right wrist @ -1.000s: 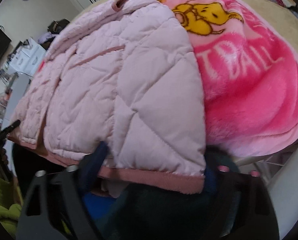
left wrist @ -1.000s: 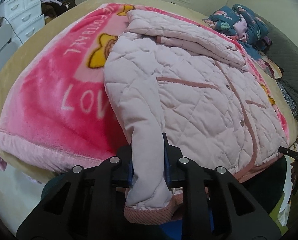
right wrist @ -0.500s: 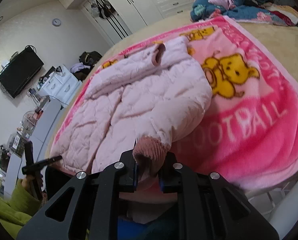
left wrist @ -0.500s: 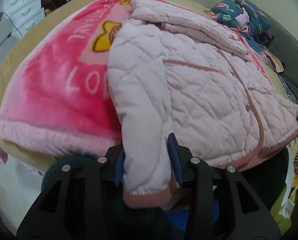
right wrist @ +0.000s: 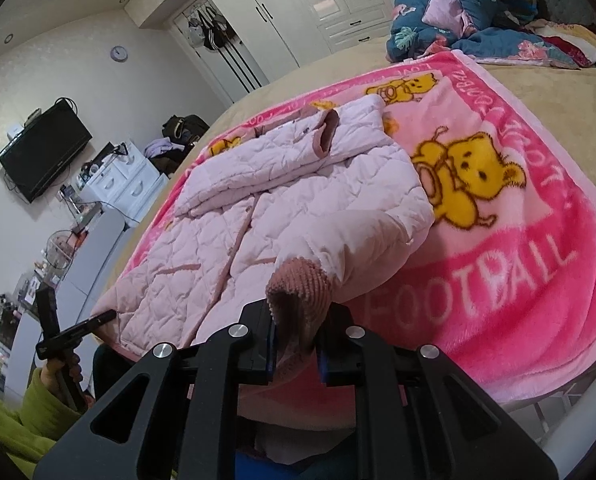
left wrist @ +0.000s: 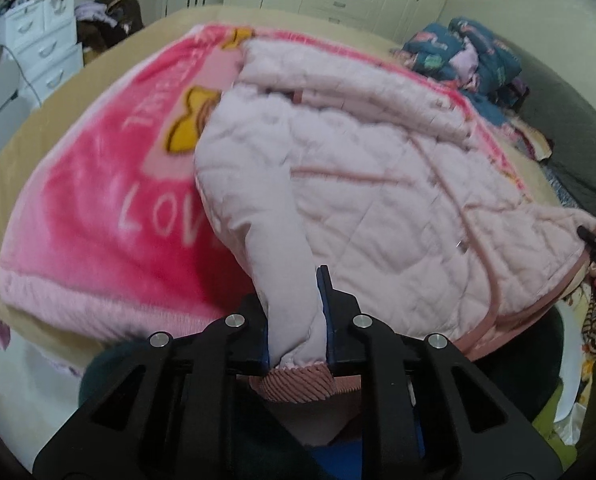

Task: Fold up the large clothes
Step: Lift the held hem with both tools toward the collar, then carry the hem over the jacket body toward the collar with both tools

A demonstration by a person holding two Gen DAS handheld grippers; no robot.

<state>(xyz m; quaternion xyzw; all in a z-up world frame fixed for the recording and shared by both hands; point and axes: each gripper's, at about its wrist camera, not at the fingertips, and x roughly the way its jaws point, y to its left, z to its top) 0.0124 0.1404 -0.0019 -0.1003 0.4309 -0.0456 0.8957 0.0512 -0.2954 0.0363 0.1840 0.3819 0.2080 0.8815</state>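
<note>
Gripping cuffs still; sleeve (left wrist: 281, 272) lifted higher; jacket (right wrist: 289, 208) bunched

On the pink blanket (right wrist: 498, 280) under my right tool, big white letters at about three o'clock spell "FOOTBALL", just below the yellow bear print (right wrist: 464, 176). From my left tool I read "LOV" in white on the same blanket (left wrist: 97, 216) at nine o'clock; the curved lettering above it is too blurred to read.

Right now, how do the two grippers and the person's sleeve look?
Both the left gripper and the right gripper are matte black, with angular cut-out arms, silver round bolts and blue finger pads. The sleeve is yellow-green.
</note>
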